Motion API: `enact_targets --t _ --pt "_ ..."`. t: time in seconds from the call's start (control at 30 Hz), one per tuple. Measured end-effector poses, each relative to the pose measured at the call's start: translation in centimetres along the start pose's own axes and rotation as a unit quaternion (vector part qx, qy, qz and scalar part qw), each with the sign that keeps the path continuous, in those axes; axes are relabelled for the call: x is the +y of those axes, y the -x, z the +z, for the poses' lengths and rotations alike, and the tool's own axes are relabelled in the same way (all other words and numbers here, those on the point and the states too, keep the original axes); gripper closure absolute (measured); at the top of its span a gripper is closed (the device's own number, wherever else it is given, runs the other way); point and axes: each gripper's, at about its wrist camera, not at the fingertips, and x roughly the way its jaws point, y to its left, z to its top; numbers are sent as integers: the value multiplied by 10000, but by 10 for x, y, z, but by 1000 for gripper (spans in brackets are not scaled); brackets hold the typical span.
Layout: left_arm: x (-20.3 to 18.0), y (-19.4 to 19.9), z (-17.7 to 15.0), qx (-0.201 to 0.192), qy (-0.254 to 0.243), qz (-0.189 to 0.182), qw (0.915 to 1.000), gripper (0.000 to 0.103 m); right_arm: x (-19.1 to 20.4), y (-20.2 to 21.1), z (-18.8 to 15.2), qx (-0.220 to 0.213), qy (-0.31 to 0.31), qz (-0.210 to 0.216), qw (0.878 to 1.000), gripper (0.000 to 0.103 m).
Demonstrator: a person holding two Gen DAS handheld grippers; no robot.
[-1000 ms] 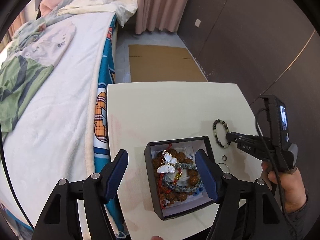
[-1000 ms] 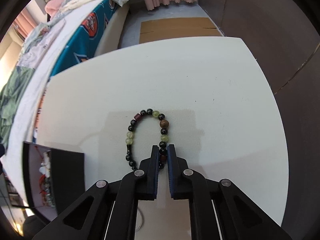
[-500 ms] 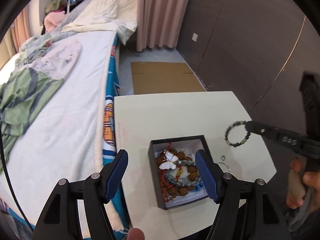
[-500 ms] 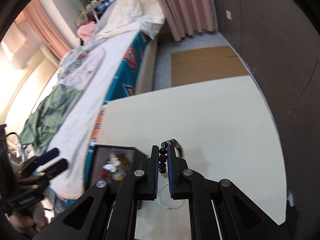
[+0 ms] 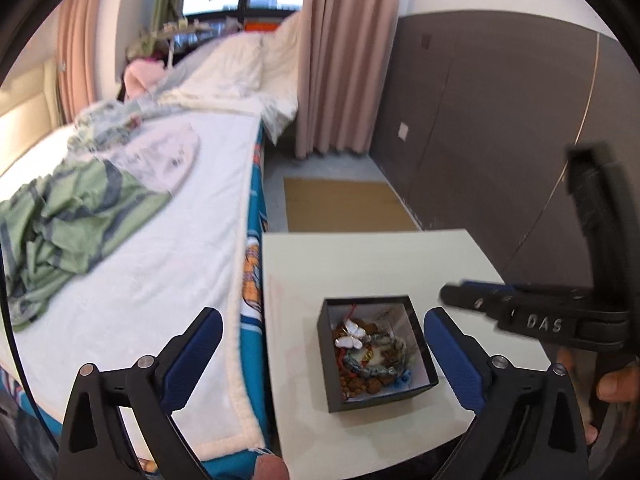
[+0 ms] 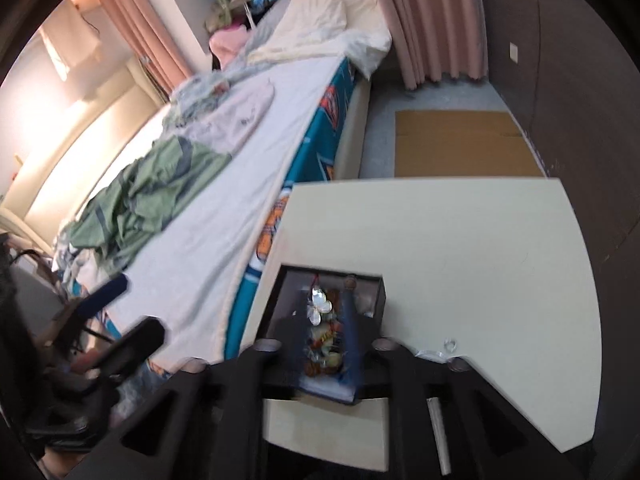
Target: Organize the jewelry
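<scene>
One black box (image 5: pixel 376 354) on the pale surface (image 5: pixel 360 256) holds the beaded bracelets and butterfly piece; my right fingers (image 6: pixel 320 332), hovering over it, have just been opening with nothing visibly gripped, and my left fingers (image 5: pixel 320 354) have just spread wide and empty. Keep the release centred above the box. Beyond lie two small rings (image 6: pixel 450 346), bed (image 5: pixel 160 240) and curtain (image 5: pixel 344 60).
</scene>
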Motion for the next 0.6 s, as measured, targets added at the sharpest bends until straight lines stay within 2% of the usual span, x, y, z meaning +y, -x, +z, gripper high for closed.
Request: enact_targets --t 0.07,0.23,0.37,0.5,0.6 --pt "5 10 -1 -193 90 3 9998 0 -4 7 -3 -98 -66 -89 9999 43" --pt "13 16 -1 -278 294 -131 9991 0 -23 32 -12 -241 -316 -123 9991 42" --pt "4 17 -1 -241 141 -254 9993 0 -36 50 -19 -321 -457 -159 9983 42" --pt "-15 0 -2 313 -226 -372 9986 0 -53 66 -31 -401 -573 -219 9973 34" --pt "-33 -7 -4 488 -548 -385 9966 0 -65 73 -39 -403 -667 -273 9966 33"
